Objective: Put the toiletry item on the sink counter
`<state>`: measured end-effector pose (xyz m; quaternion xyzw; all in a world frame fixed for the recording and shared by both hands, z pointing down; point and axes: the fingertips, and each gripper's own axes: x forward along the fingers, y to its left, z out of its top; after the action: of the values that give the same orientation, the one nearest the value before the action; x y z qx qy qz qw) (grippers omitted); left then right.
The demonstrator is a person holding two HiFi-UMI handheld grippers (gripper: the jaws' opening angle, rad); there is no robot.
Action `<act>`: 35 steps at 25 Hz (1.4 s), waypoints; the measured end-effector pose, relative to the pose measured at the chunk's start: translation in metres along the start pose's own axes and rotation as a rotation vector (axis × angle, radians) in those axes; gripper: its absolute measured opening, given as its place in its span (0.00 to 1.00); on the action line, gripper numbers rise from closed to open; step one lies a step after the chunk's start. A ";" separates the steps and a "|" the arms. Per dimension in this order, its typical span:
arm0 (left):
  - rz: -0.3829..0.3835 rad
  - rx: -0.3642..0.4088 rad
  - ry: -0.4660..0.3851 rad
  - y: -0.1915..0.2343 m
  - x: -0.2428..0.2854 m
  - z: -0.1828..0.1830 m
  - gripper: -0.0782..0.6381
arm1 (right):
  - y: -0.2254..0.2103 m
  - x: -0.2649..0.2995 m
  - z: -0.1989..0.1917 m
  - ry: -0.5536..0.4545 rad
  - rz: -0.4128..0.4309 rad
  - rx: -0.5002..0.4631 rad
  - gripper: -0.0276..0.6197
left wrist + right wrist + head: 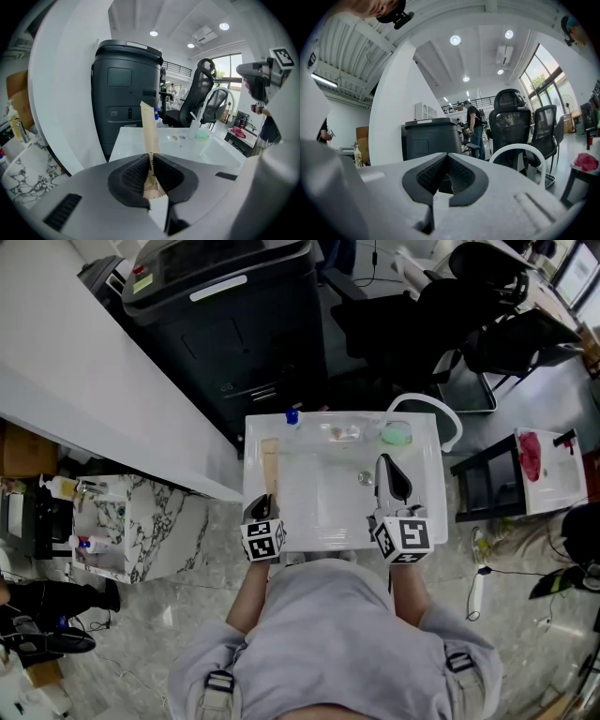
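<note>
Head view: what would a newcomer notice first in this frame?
The white sink unit fills the centre, with a big black bin behind it. The left tongs are clamped on a long tan paper-wrapped item over the sink's left counter; the right tongs are shut and empty above the basin.

Print on the tan paper packet: too small for me to read. Its lower end is buried inside the left gripper. Small objects at the back of the sink counter: I can't identify them.
</note>
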<state>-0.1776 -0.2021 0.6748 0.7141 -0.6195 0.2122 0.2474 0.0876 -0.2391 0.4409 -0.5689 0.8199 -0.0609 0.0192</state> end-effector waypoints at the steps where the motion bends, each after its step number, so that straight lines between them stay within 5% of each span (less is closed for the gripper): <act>1: 0.000 0.001 0.003 0.000 0.001 -0.001 0.16 | 0.000 0.000 0.000 0.000 0.000 0.000 0.05; 35: 0.002 -0.017 0.117 0.002 0.011 -0.039 0.16 | -0.004 -0.004 0.002 0.006 -0.006 -0.004 0.05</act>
<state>-0.1779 -0.1873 0.7122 0.6976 -0.6065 0.2489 0.2891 0.0926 -0.2371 0.4396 -0.5713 0.8183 -0.0613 0.0154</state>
